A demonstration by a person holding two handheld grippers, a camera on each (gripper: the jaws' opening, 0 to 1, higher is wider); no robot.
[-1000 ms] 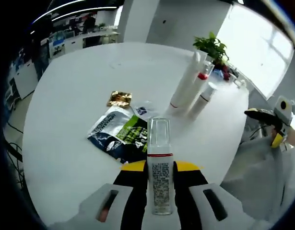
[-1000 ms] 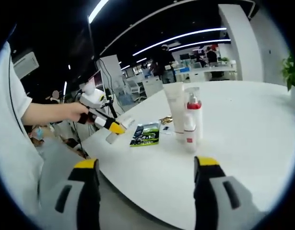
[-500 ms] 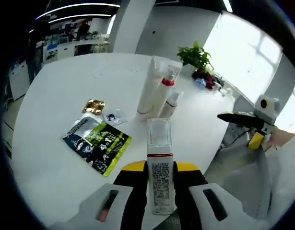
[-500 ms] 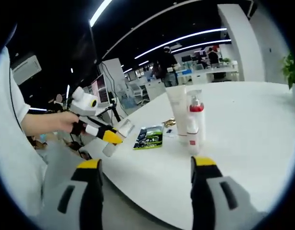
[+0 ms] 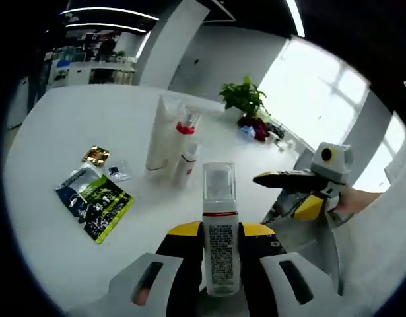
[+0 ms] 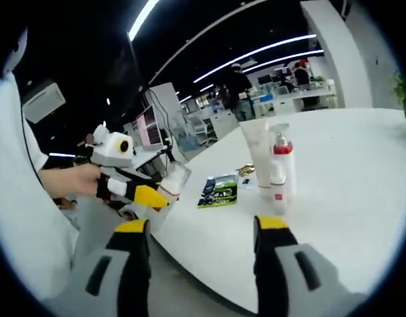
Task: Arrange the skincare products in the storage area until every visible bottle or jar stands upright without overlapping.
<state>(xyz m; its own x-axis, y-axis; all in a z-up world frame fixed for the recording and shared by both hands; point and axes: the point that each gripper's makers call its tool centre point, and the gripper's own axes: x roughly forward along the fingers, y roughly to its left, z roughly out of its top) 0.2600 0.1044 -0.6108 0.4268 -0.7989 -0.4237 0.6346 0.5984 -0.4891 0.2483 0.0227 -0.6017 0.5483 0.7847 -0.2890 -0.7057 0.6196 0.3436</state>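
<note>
- My left claw (image 5: 219,247) is clamped on the slim clear pump bottle with a red band and printed label (image 5: 220,231), gripping it by the labelled lower body, the transparent cap pointing away from me. In the right gripper view the same left claw (image 6: 164,193) hangs off the table's near edge with the bottle (image 6: 173,180) in its grip, short of the standing group.
- The bottle looks light and stiff, smooth plastic that could slip or twist if I loosen. I judge the label band the best hold; the clear cap looks loose-fitting and too fragile to squeeze.
- My right claw (image 6: 201,234) stands apart with nothing between its jaws, held off the table's edge, near side of the standing group.
- On the round white table (image 5: 51,132), well to the left of the standing group, lies a flat dark and green foil sachet (image 5: 94,201), soft and floppy. Just beyond it, nearer the group, lie a small gold packet (image 5: 96,156) and a small clear packet (image 5: 118,171).
- The standing group: a tall white tube (image 5: 161,135), a white red-collared pump bottle (image 5: 181,140) touching beside it, and a short white bottle (image 5: 186,163) in front, all upright.
- I judge the free spot beside the short bottle suits my bottle, base down.
- Beyond the group, a green potted plant (image 5: 241,98).
</note>
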